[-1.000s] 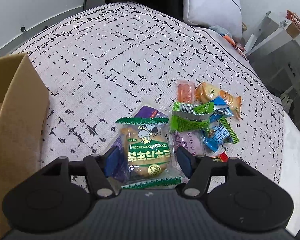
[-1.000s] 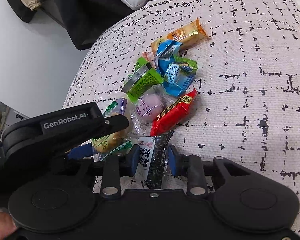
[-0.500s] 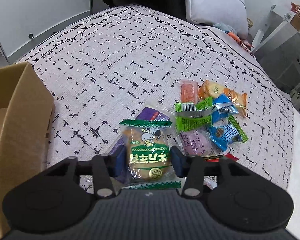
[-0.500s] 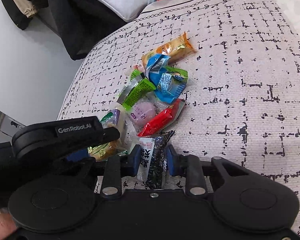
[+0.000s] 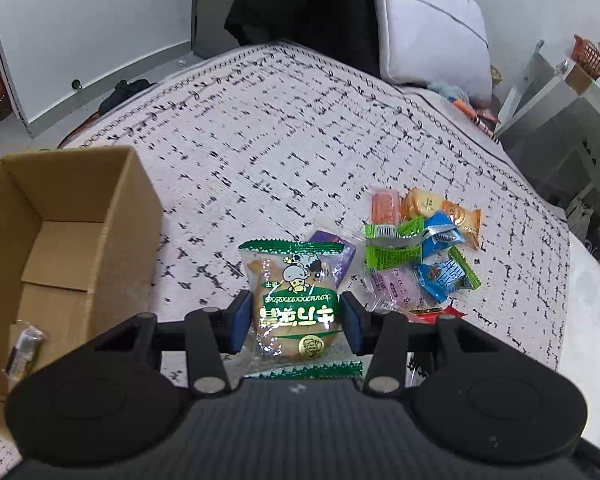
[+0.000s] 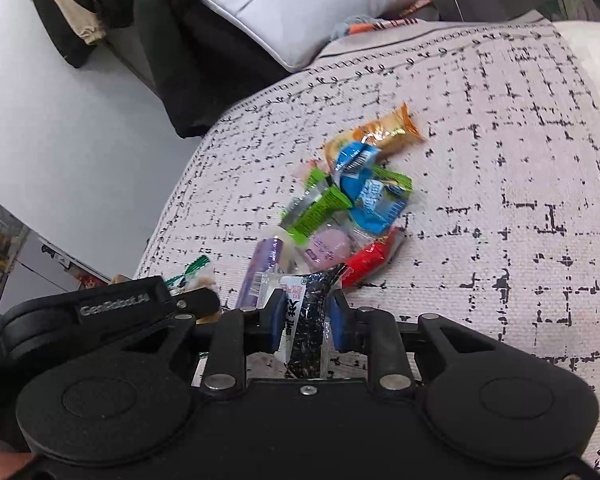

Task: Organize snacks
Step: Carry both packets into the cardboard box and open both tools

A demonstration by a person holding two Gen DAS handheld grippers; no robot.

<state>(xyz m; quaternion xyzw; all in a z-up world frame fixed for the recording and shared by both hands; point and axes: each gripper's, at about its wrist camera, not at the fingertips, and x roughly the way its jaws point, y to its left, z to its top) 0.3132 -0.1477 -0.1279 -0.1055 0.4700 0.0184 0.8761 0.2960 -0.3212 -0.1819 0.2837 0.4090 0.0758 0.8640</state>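
Nearest, the left gripper (image 5: 296, 320) has its jaws clamped on a green-edged bun packet (image 5: 296, 304), and the right gripper (image 6: 306, 322) pinches a black seaweed packet (image 6: 306, 320); both packets are off the bed. Beyond, most snacks remain in a pile (image 5: 420, 252) on the bedspread (image 5: 280, 140), so sorting seems early. The cardboard box (image 5: 60, 220) at left holds one small wrapped item (image 5: 24, 346).
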